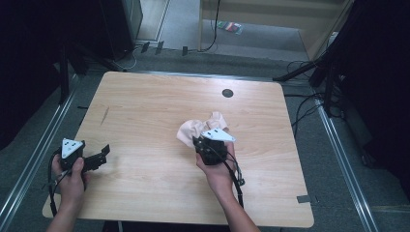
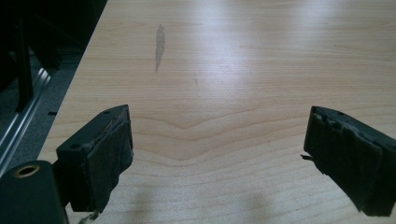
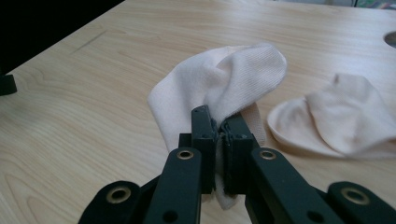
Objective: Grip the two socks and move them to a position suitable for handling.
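Note:
Two pale pink socks lie near the middle of the wooden table [image 1: 145, 111]. My right gripper [image 3: 220, 128] is shut on the nearer sock [image 3: 219, 84], pinching its edge so the fabric bunches up over the jaws. The second sock [image 3: 338, 121] lies flat just to its right. In the high view the right gripper [image 1: 198, 143] sits at the socks' [image 1: 200, 126] near edge. My left gripper [image 1: 104, 153] rests at the table's left side, held by a hand. Its jaws stand wide apart over bare wood [image 2: 219, 154] with nothing between them; one pad [image 2: 109, 154] shows worn padding.
A round cable hole [image 1: 227, 93] sits near the table's far edge. A dark scuff mark [image 1: 104, 115] marks the left part of the top. Metal floor rails [image 1: 338, 145] run along both sides, and cables [image 1: 304, 106] lie on the floor at right.

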### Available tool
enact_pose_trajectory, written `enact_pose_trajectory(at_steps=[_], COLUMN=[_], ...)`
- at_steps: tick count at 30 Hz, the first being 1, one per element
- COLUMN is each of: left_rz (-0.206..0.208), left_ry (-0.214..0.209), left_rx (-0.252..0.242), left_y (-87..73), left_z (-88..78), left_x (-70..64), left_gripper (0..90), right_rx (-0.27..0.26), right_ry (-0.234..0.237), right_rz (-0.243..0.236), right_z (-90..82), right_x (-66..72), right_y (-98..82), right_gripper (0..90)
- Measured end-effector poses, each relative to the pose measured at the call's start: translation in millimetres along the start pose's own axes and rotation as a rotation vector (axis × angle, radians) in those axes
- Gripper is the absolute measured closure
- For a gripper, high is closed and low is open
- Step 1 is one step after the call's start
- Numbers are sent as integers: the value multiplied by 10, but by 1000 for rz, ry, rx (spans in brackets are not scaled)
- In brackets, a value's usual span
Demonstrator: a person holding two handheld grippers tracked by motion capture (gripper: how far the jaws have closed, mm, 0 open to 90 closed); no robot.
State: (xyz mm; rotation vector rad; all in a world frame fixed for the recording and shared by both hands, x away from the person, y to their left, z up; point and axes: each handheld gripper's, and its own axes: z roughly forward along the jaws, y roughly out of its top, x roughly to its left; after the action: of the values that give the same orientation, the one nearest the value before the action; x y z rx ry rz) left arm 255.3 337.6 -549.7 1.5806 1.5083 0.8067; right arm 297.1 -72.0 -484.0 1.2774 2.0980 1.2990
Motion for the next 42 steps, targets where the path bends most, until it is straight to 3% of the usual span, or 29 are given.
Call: enact_pose_trajectory(at_steps=[5,11,18,28,30,32,35,39,42], left_rz=[-2,1,1,6,12,21,35,86,83], left_ry=[3,6,7,4,7,12,29,46,33], left_rx=[-1,-3,-6,-13,-20,-23,-28,-26,-26], left_y=[-1,-2,-2,-5,-8,-10,-15,5,47], left_z=[-2,-1,0,-4,-13,-18,-23,-52,-74], left_x=[-2,-5,-8,-10,-18,-28,-45,-100,-213], left_gripper=[86,86,86,86,86,86,85,85,86], right_rx=[2,22,35,68,66,64,44,5,-6], right_ry=[-18,-47,-58,-71,-82,-72,-40,-50,-73], right_rz=[35,26,68,55,47,48,80,132,179], right_z=[-233,-330,-289,-146,-124,-116,-181,-349,-409], right_x=[-132,-176,-246,-181,-178,-185,-238,-416,-589], right_y=[-196,-382,-526,-623,-641,-646,-616,-562,-543], right_gripper=[864,863,863,853,782,594,447,427,475])
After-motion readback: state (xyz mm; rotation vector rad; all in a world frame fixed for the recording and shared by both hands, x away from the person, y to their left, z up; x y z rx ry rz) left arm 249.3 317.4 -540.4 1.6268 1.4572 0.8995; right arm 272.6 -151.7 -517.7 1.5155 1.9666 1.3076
